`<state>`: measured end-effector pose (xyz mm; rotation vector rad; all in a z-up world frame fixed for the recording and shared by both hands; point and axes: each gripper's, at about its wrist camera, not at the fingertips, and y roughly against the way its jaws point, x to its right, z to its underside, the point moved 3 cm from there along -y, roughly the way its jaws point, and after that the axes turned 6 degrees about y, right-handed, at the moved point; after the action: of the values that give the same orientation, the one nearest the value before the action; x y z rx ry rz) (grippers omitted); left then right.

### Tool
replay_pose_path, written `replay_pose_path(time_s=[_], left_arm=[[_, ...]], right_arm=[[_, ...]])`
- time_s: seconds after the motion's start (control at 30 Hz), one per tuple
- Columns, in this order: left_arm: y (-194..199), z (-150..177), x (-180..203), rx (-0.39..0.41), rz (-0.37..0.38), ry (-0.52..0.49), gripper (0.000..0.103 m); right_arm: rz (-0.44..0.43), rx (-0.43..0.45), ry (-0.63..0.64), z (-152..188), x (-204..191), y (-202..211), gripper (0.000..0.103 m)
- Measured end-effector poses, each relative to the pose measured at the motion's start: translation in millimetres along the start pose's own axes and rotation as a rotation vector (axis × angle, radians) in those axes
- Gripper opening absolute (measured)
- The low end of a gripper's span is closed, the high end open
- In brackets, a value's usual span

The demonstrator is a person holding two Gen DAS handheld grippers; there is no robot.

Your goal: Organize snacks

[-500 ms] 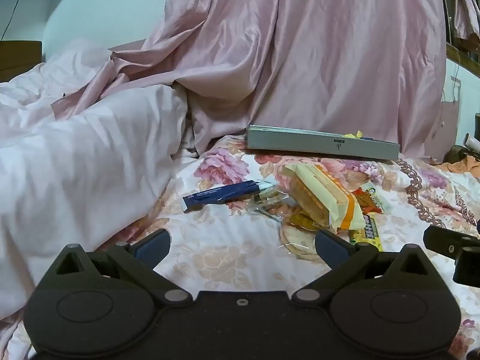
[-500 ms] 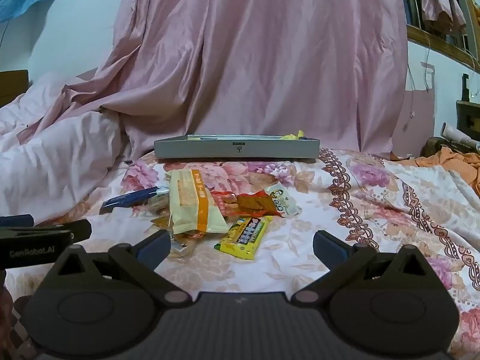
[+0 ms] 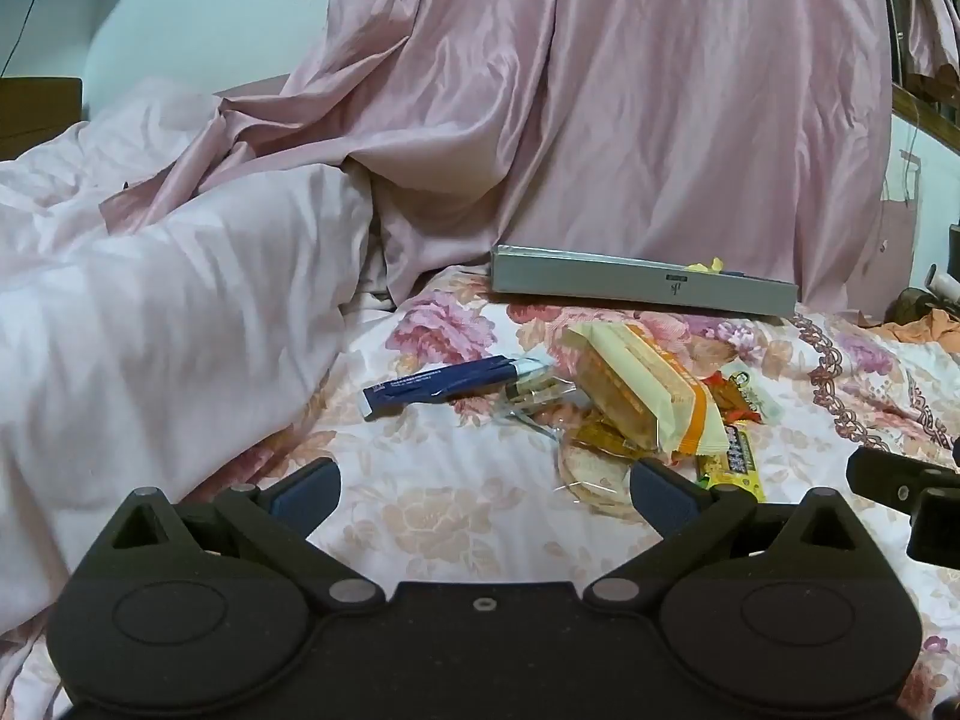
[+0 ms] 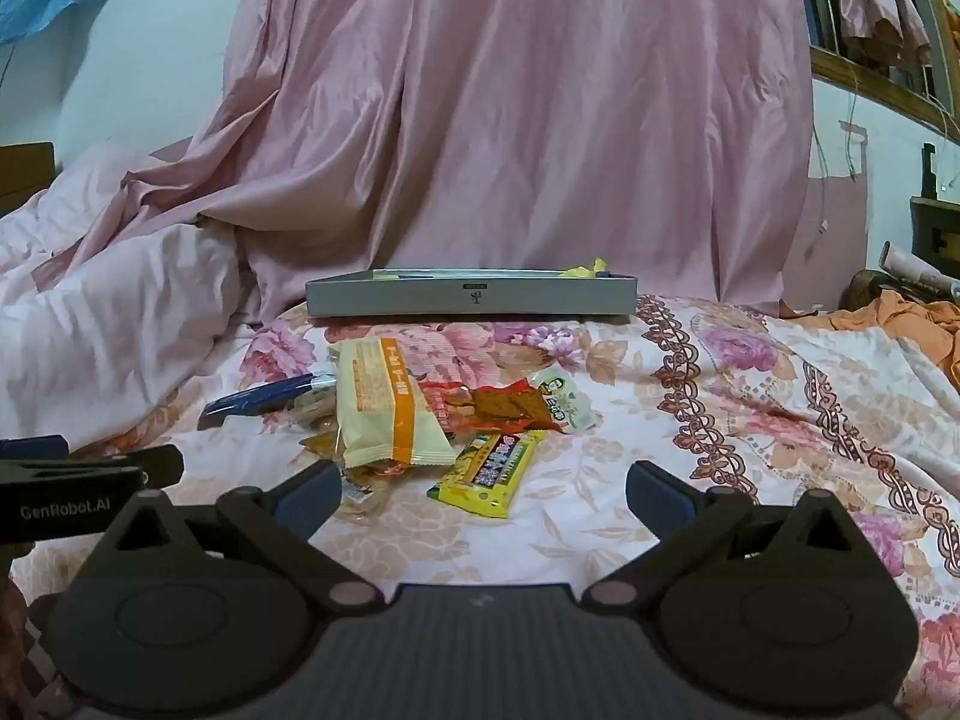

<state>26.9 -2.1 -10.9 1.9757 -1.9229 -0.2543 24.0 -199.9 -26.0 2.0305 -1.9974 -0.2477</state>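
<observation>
Snacks (image 4: pixel 420 426) lying heaped on the flowered bedspread (image 4: pixel 750 420), in front of the grey tray (image 4: pixel 471 295).
I am holding left gripper (image 3: pixel 483 489) and right gripper (image 4: pixel 480 489) wide, both gripping nothing.

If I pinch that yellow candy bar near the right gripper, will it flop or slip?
The yellow candy bar looks flat and straight, so probably fairly stiff. Its glossy wrapper may slip between the pads. It lies alone on the soft floral bedsheet, so pressing down could sink it.
</observation>
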Motion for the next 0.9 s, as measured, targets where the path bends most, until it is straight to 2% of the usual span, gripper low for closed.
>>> replay_pose_path(time_s=[0.9], left_arm=[[-1.9, 2.1, -1.7, -0.005, 0.001, 0.000, 0.102]], right_arm=[[-0.002, -0.001, -0.003, -0.2, -0.5, 0.8, 0.103]])
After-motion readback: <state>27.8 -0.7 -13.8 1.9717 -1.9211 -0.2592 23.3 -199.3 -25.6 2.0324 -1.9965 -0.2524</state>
